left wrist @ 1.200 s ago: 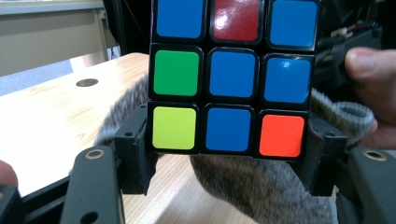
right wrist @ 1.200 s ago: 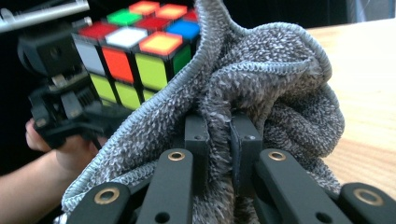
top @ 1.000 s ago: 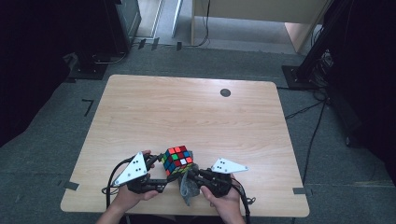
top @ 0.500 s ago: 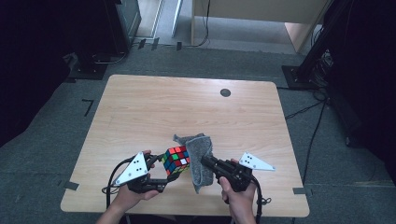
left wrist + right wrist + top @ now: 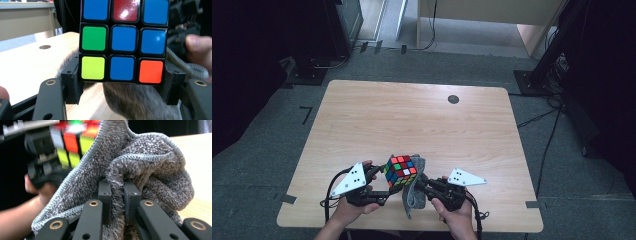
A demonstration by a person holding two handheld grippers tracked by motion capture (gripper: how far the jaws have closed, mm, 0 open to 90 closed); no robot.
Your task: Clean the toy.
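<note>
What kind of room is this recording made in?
Probably a lab or studio corner set up for recording, not a home. A bare wooden table stands on grey carpet marked with tape, cables trail across the floor, and black stand bases ring the table.

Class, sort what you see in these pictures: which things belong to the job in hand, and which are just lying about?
In the job:
- puzzle cube, clamped in the left gripper
- grey cloth, pinched in the right gripper, up against the cube

Lying about:
- table, its small dark round cap
- wooden furniture behind
- cables on the floor
</note>
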